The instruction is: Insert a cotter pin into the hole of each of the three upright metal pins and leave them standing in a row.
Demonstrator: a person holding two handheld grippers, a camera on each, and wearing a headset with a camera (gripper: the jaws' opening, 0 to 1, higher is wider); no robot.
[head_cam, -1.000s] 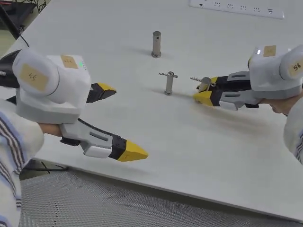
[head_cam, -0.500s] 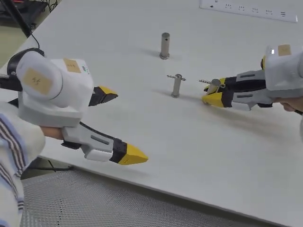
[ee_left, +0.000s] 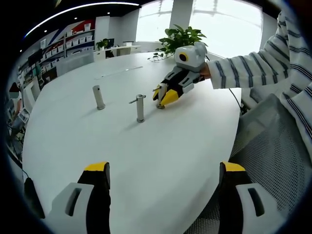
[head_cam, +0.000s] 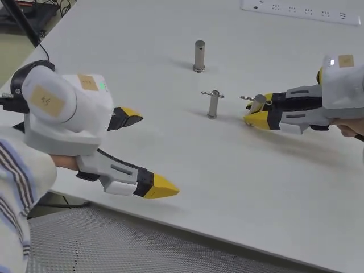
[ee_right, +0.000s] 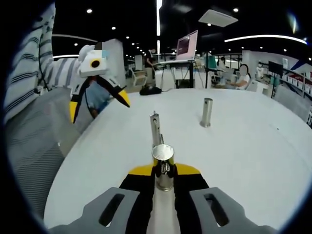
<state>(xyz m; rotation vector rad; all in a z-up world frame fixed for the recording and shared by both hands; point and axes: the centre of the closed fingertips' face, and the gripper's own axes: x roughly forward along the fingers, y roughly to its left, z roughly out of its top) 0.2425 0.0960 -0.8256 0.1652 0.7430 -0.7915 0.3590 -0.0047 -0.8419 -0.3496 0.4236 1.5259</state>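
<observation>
Standing pin [ee_right: 163,161] — clamped in right hand-held gripper [head_cam: 256,110]

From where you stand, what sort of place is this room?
Probably an open-plan office or showroom, not a factory floor. A large white table carries a power strip at its far edge, a potted plant stands by bright windows, and a screen on a stand shows under ceiling spotlights.
</observation>
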